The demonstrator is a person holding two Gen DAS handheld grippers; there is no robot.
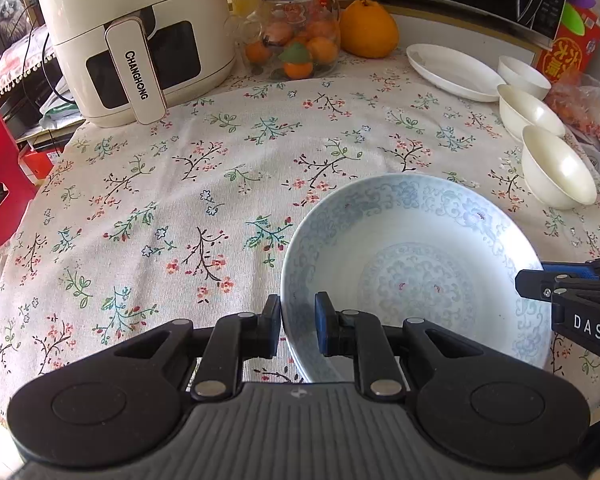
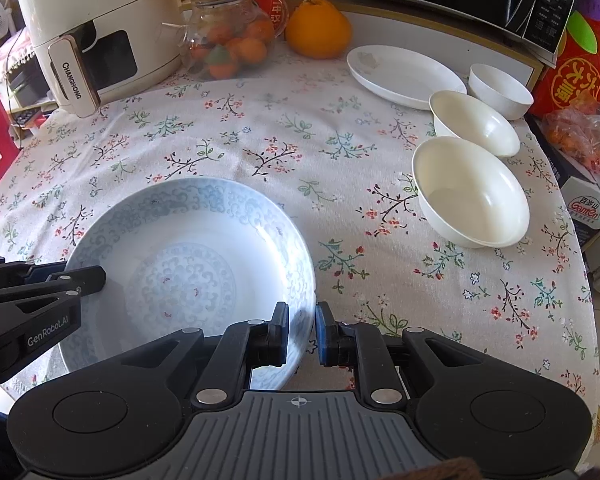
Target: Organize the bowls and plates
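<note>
Blue-patterned plate (image 1: pixel 412 276) sits on the floral cloth of the counter (image 1: pixel 204 184), near its front edge, held from both sides: left tongs (image 1: pixel 298 330) are clenched on its left rim, one pad outside and one inside, and right tongs (image 2: pixel 302 334) are clenched on its right rim likewise. Whether the plate is lifted clear of the cloth or resting on it, I cannot tell. Step in hand, as I judge it: two-handed pickup of the big plate. White plate (image 2: pixel 406 76) lies at the far right of the counter, with three white bowls (image 2: pixel 472 192) in a row just beside it (none stacked yet). Next move likely calls for raising both hands together, keeping the plate level, and carrying it toward the white plate without clipping the nearest bowl.
</note>
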